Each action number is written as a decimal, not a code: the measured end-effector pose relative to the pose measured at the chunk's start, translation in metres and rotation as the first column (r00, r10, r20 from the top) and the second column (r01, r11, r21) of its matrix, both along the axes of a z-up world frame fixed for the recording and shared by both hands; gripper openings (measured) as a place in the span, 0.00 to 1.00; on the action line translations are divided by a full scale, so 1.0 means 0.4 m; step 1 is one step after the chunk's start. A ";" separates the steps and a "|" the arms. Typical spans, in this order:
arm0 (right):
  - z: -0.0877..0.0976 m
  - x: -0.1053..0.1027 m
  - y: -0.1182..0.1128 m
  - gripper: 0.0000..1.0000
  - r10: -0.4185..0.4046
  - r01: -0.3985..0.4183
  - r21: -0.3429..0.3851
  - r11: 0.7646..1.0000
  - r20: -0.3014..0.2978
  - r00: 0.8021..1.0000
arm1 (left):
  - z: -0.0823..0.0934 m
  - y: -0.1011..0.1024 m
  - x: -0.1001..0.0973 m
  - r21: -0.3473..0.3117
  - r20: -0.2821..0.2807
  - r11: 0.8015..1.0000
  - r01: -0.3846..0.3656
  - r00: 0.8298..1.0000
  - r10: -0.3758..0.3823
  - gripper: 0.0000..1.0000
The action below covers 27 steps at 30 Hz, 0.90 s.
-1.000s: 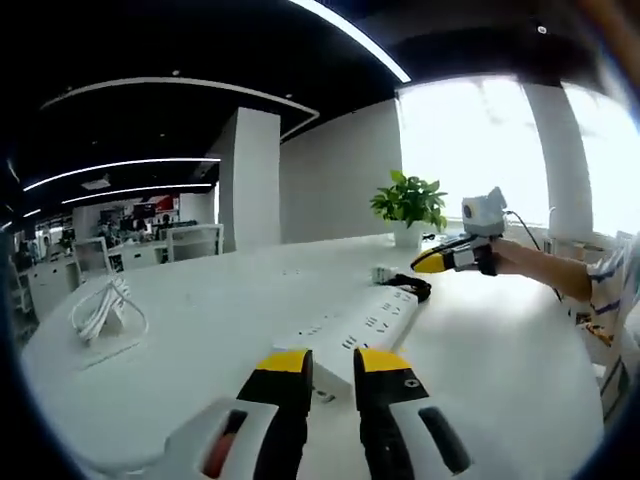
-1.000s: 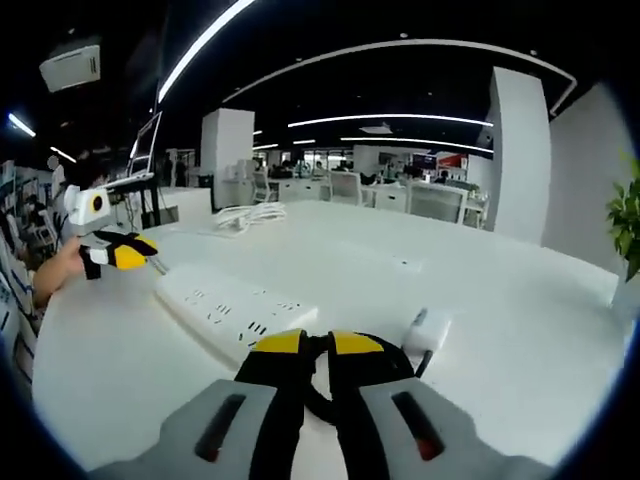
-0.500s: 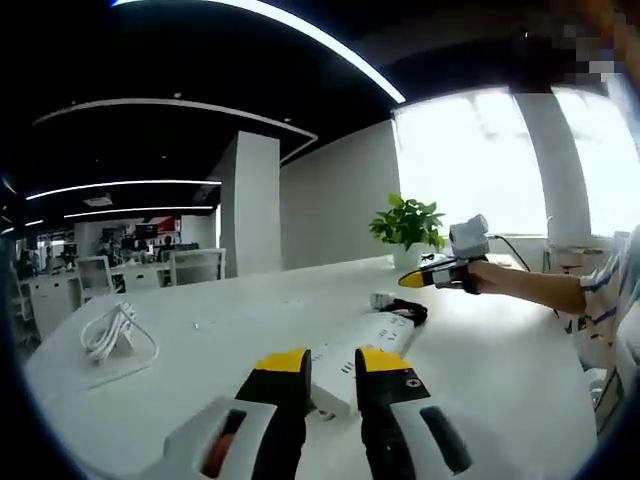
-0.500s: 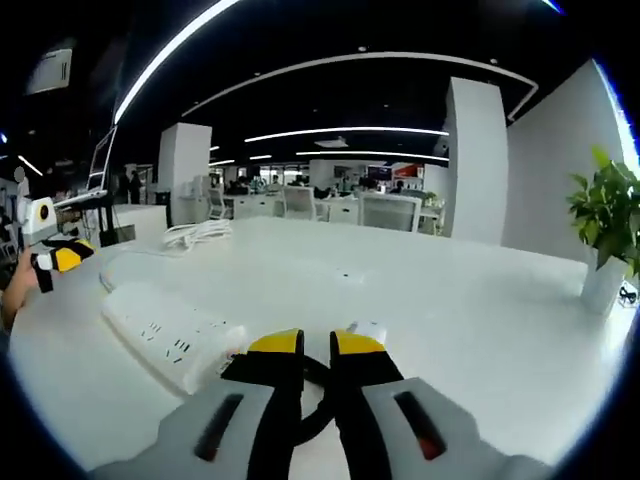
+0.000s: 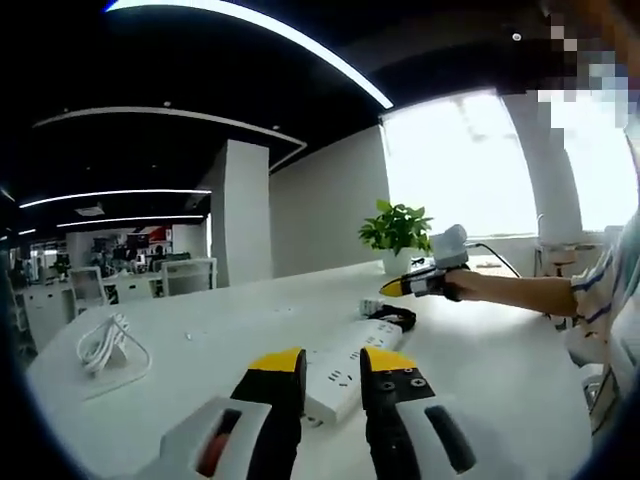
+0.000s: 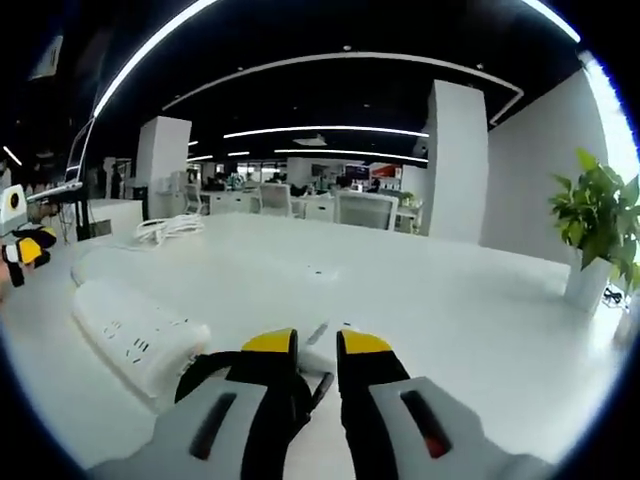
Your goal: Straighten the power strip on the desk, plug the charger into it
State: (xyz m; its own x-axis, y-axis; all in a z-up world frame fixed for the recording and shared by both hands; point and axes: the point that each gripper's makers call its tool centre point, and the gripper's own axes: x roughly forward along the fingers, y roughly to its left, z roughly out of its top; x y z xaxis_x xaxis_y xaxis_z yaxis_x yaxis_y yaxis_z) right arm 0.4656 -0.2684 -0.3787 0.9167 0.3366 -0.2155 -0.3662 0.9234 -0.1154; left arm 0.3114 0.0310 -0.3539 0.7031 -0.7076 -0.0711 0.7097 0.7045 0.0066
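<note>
So, long white plastic power strip (image 5: 352, 362) lies flat on white desk (image 5: 200, 350), near end just past left gripper (image 5: 333, 362), jaws parted either side, probably lining up to nudge it straight. Small white charger (image 6: 322, 347) with black cable (image 6: 205, 366) sits by strip's far end, just ahead of right gripper (image 6: 316, 345), jaws apart, holding nothing. Potted green plant (image 5: 396, 229) further back.

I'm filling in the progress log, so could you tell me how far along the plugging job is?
Early. Done: nothing visibly. The power strip lies on the desk, sockets empty. In hand: the left hand-held gripper sits at the strip's near end; the right hand-held gripper is at the white charger. Left: gripping and plugging in.
</note>
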 end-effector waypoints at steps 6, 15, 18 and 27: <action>-0.006 0.024 -0.017 0.17 -0.026 0.026 -0.007 1.000 -0.014 1.000 | -0.002 -0.005 -0.006 0.000 -0.001 1.000 0.010 1.000 -0.010 0.21; -0.026 0.042 -0.017 0.23 -0.053 0.053 -0.013 0.999 -0.038 0.998 | -0.001 -0.007 -0.009 0.007 0.005 1.000 0.012 1.000 -0.012 0.21; -0.030 0.043 -0.015 0.24 -0.057 0.057 -0.008 0.998 -0.043 0.997 | 0.000 -0.008 -0.011 0.013 0.012 1.000 0.013 1.000 -0.014 0.22; -0.040 0.057 -0.009 0.30 -0.076 0.075 -0.013 0.997 -0.068 0.995 | -0.014 -0.017 -0.015 0.060 0.017 0.998 0.020 1.000 -0.021 0.23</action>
